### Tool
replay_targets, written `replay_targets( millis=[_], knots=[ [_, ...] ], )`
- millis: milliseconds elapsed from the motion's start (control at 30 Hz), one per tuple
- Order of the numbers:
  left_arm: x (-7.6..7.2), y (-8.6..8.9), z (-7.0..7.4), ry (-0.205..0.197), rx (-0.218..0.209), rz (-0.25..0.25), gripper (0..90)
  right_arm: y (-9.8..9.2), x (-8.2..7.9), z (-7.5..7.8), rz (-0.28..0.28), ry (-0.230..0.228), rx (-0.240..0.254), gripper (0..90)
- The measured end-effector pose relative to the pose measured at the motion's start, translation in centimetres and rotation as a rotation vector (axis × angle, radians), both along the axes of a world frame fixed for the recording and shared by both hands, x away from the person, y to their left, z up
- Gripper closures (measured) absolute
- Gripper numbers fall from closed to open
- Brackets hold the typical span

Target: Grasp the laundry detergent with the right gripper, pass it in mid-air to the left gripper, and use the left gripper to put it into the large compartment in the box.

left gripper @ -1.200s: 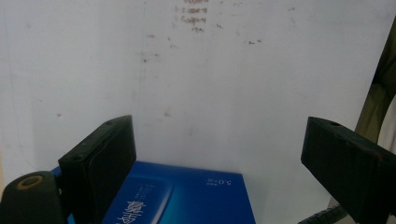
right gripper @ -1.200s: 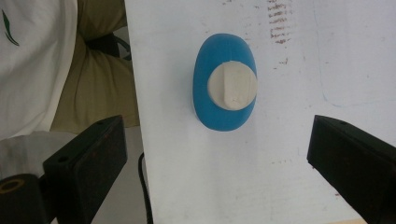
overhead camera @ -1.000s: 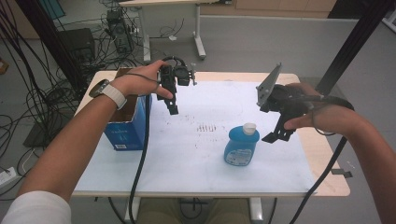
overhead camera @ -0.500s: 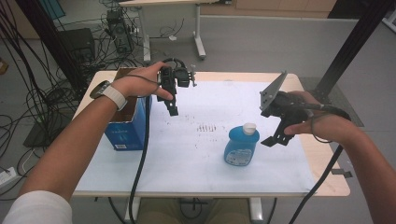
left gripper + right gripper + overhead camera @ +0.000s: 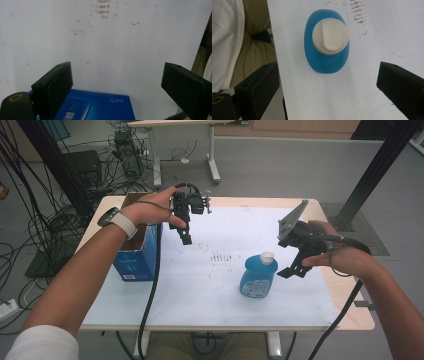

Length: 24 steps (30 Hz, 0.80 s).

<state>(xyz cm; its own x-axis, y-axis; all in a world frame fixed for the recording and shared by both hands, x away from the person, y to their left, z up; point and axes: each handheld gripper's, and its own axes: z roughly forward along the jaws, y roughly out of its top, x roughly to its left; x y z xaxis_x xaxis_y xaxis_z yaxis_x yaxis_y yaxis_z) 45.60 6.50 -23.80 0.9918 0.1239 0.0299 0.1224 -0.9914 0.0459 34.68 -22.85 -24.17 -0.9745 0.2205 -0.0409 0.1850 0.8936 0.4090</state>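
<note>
While the right tongs (image 5: 292, 265) have sunk beside the blue bottle (image 5: 258, 276), wide and empty, near the tabletop's (image 5: 200, 295) front edge | grasp looks next | left tongs (image 5: 184, 232) wide, idle by the blue box (image 5: 134, 255), left edge | bottle's label unreadable.

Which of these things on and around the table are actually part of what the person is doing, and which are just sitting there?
In use:
- blue bottle with white cap, standing on the table
- right gripper, jaws open, just beside the bottle
- left gripper, jaws open, held above the table

Just lying about:
- blue box at the table's left edge
- cables on the floor
- brown marks on the white tabletop
</note>
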Motion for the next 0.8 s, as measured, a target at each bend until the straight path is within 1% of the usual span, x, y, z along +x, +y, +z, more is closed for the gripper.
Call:
replay_targets(
  millis=[67,200,400,800],
  knots=[
    [0.0,0.0,-0.1,0.000,-0.003,0.003,10.5,-0.1,0.1,-0.2,-0.005,-0.006,0.009,4.3],
    [0.0,0.1,-0.1,0.000,-0.006,0.004,10.5,-0.2,0.1,-0.5,-0.009,-0.005,0.013,4.3],
    [0.0,0.1,-0.4,0.003,-0.009,0.005,10.5,-0.5,0.4,-1.1,-0.016,0.000,0.032,4.4],
    [-0.1,0.2,-0.5,0.004,-0.007,0.011,10.5,-0.5,0.6,-2.2,-0.003,0.006,0.057,4.7]
  ],
)
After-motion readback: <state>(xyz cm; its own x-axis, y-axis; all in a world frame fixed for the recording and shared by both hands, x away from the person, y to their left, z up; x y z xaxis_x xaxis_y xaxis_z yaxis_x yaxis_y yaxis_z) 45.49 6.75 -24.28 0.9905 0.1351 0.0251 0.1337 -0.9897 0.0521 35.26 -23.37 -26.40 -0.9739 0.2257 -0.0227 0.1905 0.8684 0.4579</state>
